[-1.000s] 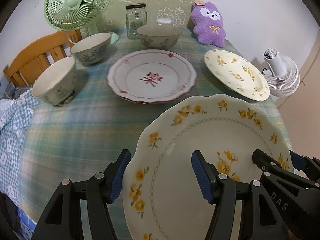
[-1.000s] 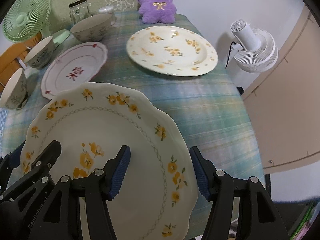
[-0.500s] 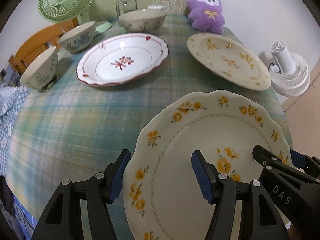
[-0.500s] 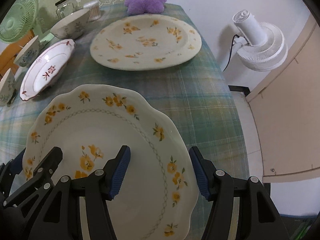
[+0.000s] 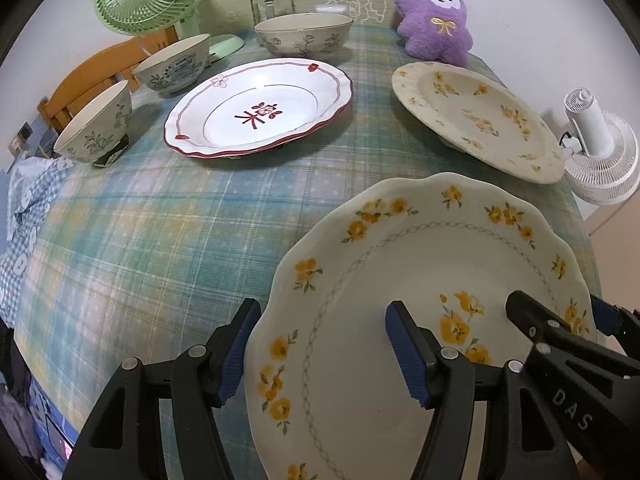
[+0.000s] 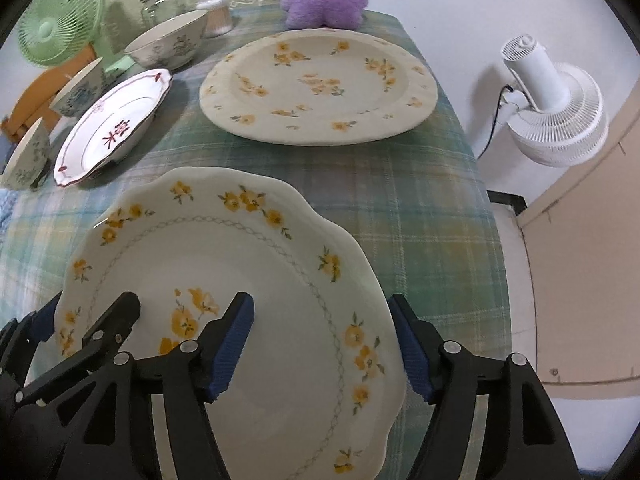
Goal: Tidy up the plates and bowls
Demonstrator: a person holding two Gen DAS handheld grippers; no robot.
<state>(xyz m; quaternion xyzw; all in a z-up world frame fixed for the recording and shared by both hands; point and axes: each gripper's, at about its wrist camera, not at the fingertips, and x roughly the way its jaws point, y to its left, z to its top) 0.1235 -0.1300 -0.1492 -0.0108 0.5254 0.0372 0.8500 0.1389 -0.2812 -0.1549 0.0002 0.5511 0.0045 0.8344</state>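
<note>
Left wrist view shows our left tongs [image 5: 320, 350] gaping wide astride the scalloped yellow-flower plate [image 5: 424, 312], its rim between the pads, apparently unpinched; our right tongs [image 6: 322, 346] straddle the opposite rim likewise. The plate sits at six o'clock on the bench [image 5: 160, 232], overhanging the near edge. A one-sided squeeze could tip it off, or knock it toward the cream floral plate [image 6: 320, 84] at twelve.

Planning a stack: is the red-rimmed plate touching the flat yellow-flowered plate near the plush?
Apart. The left wrist view shows a strip of plaid tablecloth between the red-rimmed plate and the yellow-flowered plate.
</note>
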